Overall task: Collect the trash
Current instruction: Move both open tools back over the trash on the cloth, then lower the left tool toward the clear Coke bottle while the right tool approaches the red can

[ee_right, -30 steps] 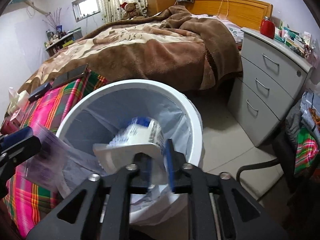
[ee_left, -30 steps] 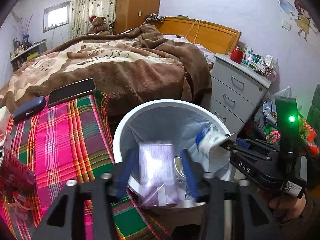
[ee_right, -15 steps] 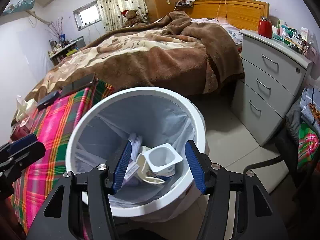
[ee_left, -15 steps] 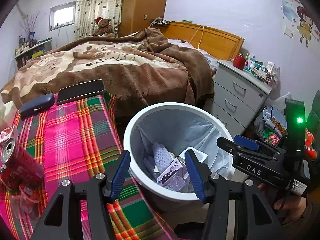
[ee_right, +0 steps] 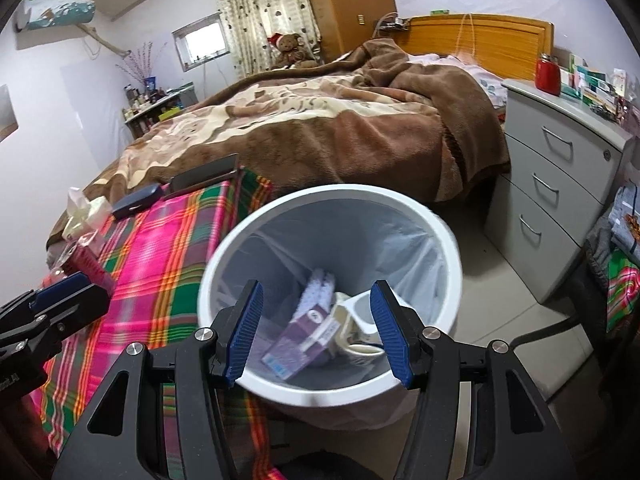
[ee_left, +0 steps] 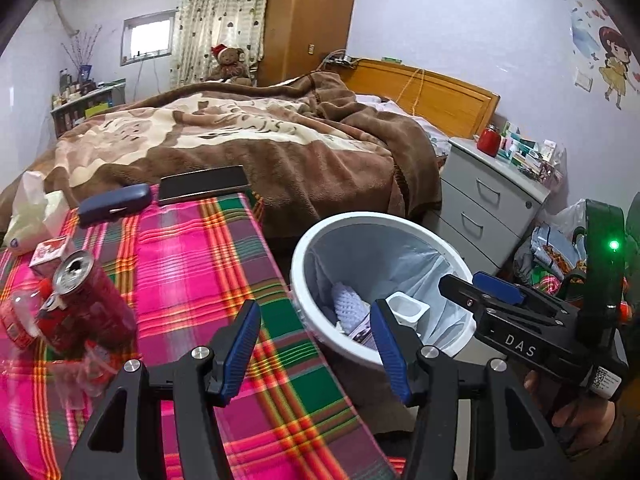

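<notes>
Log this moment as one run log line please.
left gripper: open, empty | right gripper: open, empty | bin: purple packet, yogurt cup inside | red can: on plaid cloth

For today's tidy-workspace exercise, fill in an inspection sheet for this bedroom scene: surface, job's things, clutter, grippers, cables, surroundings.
Surface: plaid cloth on the table.
Job's things: white bin holds a yogurt cup and a purple packet; red can on the cloth.
Clutter: glasses case, phone, tissues.
Grippers: left gripper and right gripper open, empty.
Cables: cord over the headboard.
Surroundings: bed, drawers.
</notes>
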{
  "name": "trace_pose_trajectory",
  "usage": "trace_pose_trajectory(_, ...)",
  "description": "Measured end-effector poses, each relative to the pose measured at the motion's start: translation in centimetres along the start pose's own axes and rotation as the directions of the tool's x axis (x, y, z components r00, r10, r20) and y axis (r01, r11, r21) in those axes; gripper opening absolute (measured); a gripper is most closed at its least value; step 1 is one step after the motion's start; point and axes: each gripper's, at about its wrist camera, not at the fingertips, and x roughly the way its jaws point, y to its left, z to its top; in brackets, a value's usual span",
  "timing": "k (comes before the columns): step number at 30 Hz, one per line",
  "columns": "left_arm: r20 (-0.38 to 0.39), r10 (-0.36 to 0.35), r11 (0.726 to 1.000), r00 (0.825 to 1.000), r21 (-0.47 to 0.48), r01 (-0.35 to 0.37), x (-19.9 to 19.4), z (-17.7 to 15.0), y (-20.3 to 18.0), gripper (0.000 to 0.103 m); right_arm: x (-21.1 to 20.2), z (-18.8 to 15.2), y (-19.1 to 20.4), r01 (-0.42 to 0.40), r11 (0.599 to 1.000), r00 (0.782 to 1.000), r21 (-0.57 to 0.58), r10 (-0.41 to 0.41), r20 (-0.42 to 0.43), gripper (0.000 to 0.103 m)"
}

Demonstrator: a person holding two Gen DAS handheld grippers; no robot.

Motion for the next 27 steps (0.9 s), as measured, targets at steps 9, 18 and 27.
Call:
trace_pose_trajectory(9, 0.036, 0.057, 0.998, 0.998, -0.035, -0.056, -3.2, -1.6, 3.1, 0.056, -0.5, -0.6, 2.9, -0.061, 0.998, 0.998, -0.03, 0.062, 0.014, 0.057)
trace_pose_trajectory(18, 0.062, 0.145, 0.986, 0.987, -0.088, -0.139, -6.3, -3.4, 7.9, 0.056, -0.3, -1.5, 7.7, -0.142, 0.985, 0.989, -0.095, 0.144, 0.013, 0.057)
trace_pose_trajectory(27, 0.07, 0.222, 0.961, 0.972, -0.187, -0.206, -8.8, -5.0, 13.8, 0.059, 0.8, -2.0, 11.7, -0.208, 0.966, 0.978, -0.152, 0.208, -0.021, 0.057)
